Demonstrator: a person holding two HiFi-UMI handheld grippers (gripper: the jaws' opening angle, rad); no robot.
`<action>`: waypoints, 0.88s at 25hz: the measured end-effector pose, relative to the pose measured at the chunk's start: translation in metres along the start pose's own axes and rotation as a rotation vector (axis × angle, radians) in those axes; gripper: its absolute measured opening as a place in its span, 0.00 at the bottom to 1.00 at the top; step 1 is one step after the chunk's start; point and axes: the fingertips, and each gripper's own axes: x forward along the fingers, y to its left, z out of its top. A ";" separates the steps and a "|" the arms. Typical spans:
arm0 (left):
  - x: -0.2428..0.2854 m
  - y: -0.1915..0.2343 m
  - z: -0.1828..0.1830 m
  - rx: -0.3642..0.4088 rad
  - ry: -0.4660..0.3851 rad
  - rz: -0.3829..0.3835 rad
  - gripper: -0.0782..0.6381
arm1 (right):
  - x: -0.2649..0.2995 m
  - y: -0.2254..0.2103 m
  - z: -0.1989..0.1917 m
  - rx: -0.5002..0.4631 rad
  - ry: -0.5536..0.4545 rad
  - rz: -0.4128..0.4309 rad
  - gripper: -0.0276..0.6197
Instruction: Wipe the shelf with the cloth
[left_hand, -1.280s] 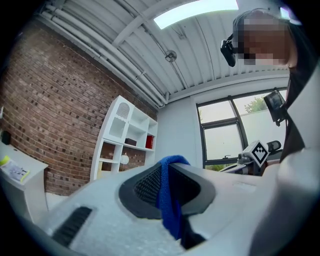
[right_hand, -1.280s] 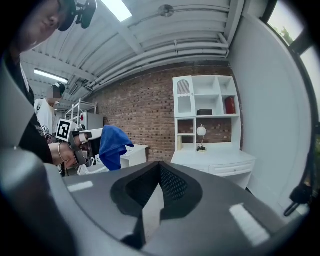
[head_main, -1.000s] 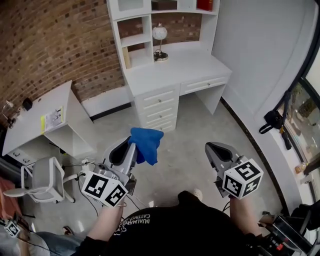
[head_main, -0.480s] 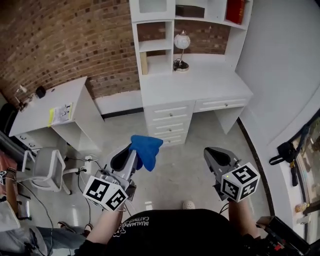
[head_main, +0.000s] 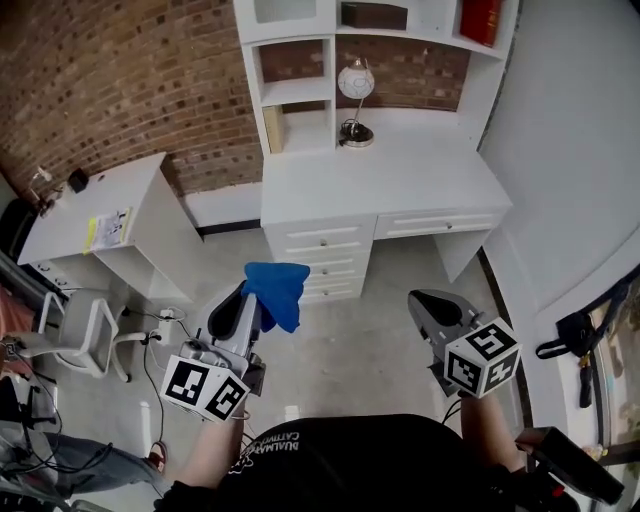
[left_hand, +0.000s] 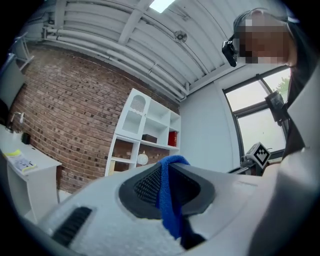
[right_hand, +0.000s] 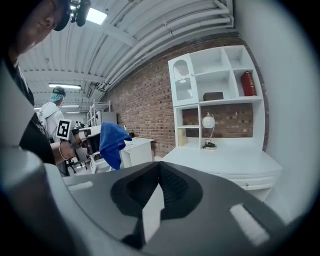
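Observation:
A blue cloth (head_main: 276, 291) hangs from my left gripper (head_main: 247, 296), which is shut on it; in the left gripper view the blue cloth (left_hand: 167, 195) runs down between the closed jaws. My right gripper (head_main: 428, 306) is shut with nothing in it, and the right gripper view shows its jaws (right_hand: 159, 172) meeting. The white shelf unit (head_main: 300, 92) stands on a white desk (head_main: 385, 175) against the brick wall, well ahead of both grippers. In the right gripper view the shelf unit (right_hand: 214, 100) shows at right and the blue cloth (right_hand: 112, 142) at left.
On the desk stand a globe lamp (head_main: 354, 102) and a tan book (head_main: 271, 128); a red book (head_main: 482, 20) and a dark box (head_main: 372, 15) sit on upper shelves. A smaller white desk (head_main: 105, 222) and grey chair (head_main: 85, 335) are at left. Another person (right_hand: 51, 114) stands in the background.
The view has shifted so the desk and shelves sit a little further left in the picture. My left gripper with the cloth has drifted slightly left and down. The right gripper holds its place.

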 end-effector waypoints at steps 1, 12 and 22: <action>0.007 -0.003 -0.003 0.000 -0.002 0.010 0.16 | 0.000 -0.009 0.000 -0.004 0.001 0.009 0.05; 0.044 -0.018 -0.021 0.025 0.010 0.063 0.16 | 0.024 -0.050 -0.007 0.058 -0.033 0.135 0.06; 0.079 0.028 -0.034 0.012 0.041 0.054 0.16 | 0.090 -0.055 0.006 0.011 0.008 0.169 0.06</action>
